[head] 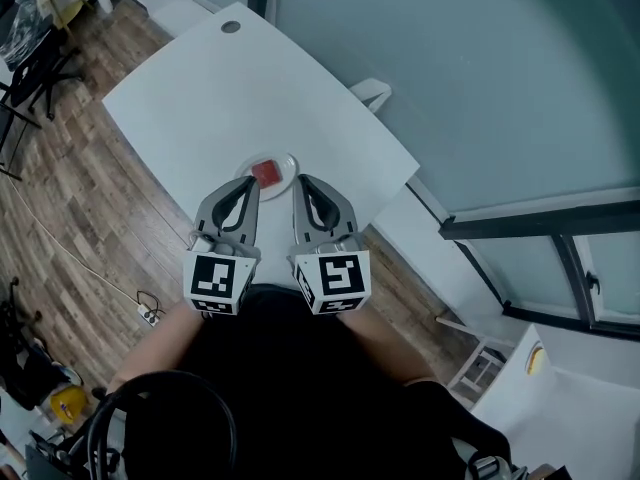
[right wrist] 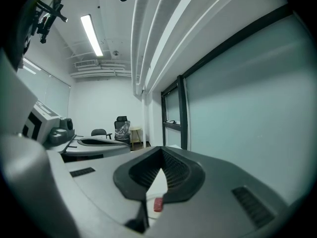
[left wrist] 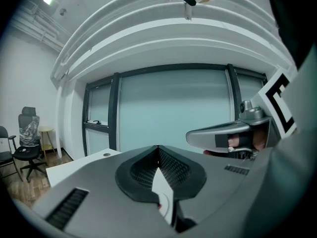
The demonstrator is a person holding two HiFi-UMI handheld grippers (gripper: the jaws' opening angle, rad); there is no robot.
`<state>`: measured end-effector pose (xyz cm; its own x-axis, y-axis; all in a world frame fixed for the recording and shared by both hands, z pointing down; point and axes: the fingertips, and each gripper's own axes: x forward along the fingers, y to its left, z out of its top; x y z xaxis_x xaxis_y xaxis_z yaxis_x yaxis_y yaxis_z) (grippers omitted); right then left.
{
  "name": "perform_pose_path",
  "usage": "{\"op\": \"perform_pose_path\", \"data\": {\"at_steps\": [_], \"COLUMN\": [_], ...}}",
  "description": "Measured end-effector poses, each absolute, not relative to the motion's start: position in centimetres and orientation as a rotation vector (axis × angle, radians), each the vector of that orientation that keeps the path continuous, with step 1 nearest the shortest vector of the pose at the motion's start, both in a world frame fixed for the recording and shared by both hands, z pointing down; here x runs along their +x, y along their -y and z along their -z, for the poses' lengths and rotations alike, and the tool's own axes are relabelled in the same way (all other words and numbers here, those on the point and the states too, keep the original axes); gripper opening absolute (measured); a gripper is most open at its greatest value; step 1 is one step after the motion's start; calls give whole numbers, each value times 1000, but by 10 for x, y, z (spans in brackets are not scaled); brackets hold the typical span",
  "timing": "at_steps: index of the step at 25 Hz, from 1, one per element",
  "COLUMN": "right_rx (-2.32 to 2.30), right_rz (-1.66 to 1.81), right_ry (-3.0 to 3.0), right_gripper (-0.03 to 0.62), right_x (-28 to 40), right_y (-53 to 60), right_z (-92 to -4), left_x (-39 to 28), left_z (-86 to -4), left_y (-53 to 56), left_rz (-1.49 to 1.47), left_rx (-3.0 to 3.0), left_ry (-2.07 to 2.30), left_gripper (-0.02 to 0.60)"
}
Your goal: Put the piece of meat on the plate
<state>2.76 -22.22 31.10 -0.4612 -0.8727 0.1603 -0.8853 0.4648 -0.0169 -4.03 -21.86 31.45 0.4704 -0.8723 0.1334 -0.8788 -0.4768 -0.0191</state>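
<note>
A red piece of meat [head: 267,174] lies on a small white plate [head: 287,161] near the front edge of the white table [head: 220,88]. Both grippers hang side by side close to the person's body, raised above the plate and pointing almost level. The left gripper [head: 251,181] is shut, tips touching, nothing held. The right gripper [head: 299,180] is likewise shut and empty. In the left gripper view the jaws meet at the left gripper [left wrist: 158,148]. Through the right gripper [right wrist: 162,148] jaws a bit of the meat [right wrist: 158,204] shows far below.
A round cable hole [head: 231,27] sits at the table's far end. A white chair back [head: 372,93] stands by the table's right edge against a glass partition [head: 480,78]. Black office chairs [head: 30,58] and a power strip [head: 150,315] are on the wooden floor to the left.
</note>
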Motion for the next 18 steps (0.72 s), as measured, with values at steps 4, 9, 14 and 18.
{"op": "perform_pose_path", "data": {"at_steps": [4,9,14,18], "right_rx": [1572,1587,1600,1598], "right_rz": [-127,-109,-113,-101], "right_ry": [2581,2560,2554,2551], "right_gripper": [5,3,3,3], "right_x": [30,36,39,40], "right_y": [220,219,216,214], "right_z": [-303,-303,-303,-301], "left_x": [-37,-33,-27,-25], "left_z": [-310,-305,-303,-302], "left_y": [218,215,213,212], "left_rz": [-184,-175,-172,-171], "left_rx": [2662,2683,2701,2706], "left_ry": [1560,1541,1525,1517], "left_gripper": [-2,-2,-2,0]}}
